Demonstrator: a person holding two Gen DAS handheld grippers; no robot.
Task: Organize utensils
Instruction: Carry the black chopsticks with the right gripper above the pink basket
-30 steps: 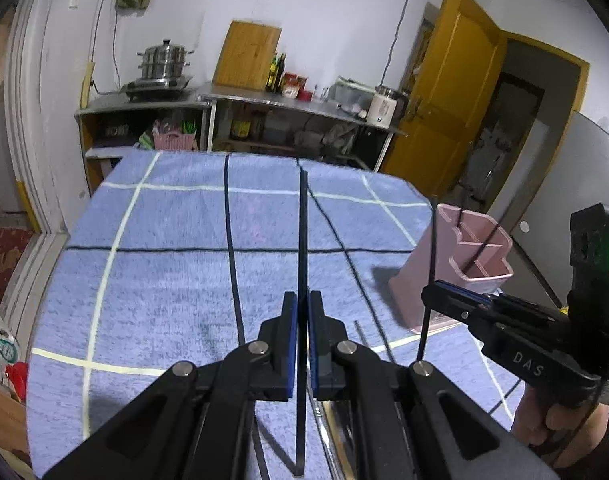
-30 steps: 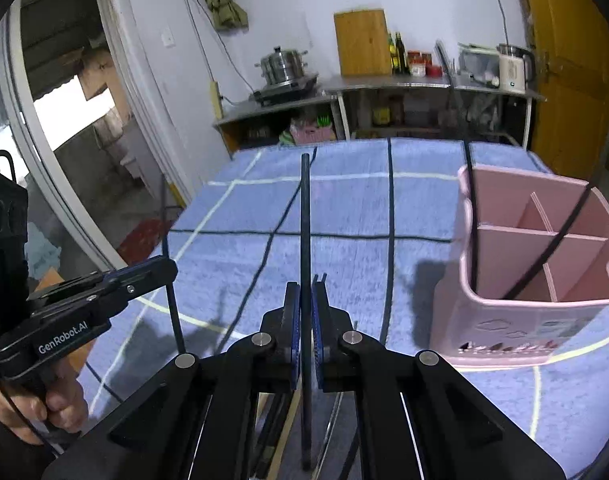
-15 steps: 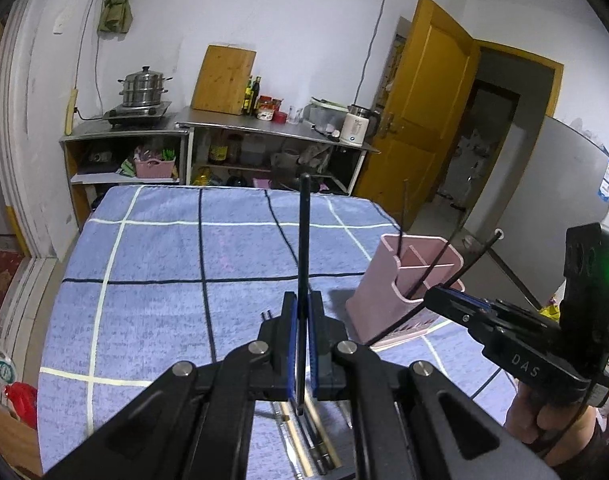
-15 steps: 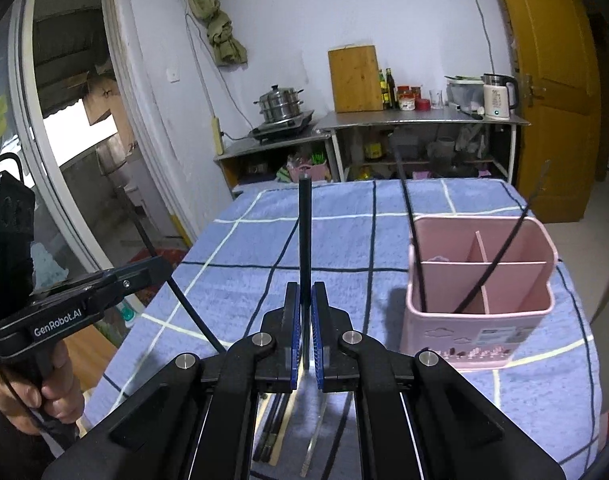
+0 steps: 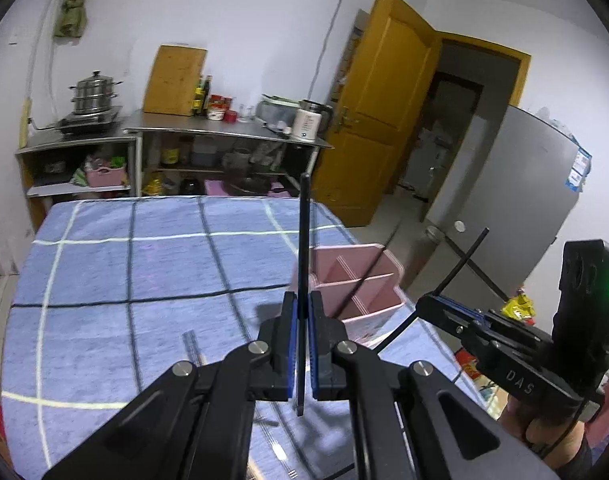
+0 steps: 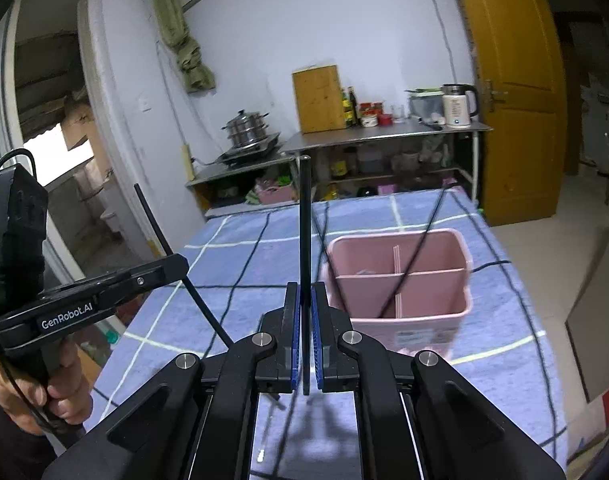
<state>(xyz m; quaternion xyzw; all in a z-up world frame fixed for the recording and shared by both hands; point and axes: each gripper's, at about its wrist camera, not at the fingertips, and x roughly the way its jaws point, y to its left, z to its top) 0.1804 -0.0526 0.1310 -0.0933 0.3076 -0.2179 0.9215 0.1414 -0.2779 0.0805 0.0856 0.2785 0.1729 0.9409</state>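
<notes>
Now both raised above the blue checked tablecloth (image 5: 144, 264). Left gripper (image 5: 299, 344) pinching one black chopstick (image 5: 303, 248) upright, left of the pink utensil holder (image 5: 364, 292). Right gripper (image 6: 305, 340) clamped on another black chopstick (image 6: 304, 248), holder (image 6: 400, 280) just ahead to the right. Only in right view: one chopstick (image 6: 416, 256) leaning inside the holder, across its dividers.

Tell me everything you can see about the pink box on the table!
The pink box looks like smooth plastic, open on top, with rounded corners and a rim. Thin pink walls inside split it into compartments. It stands upright on the blue checked cloth, near the table's right edge. A label on its front is too blurred to read. Black chopsticks already lean inside it, poking above the rim. Neither gripper touches it.
</notes>
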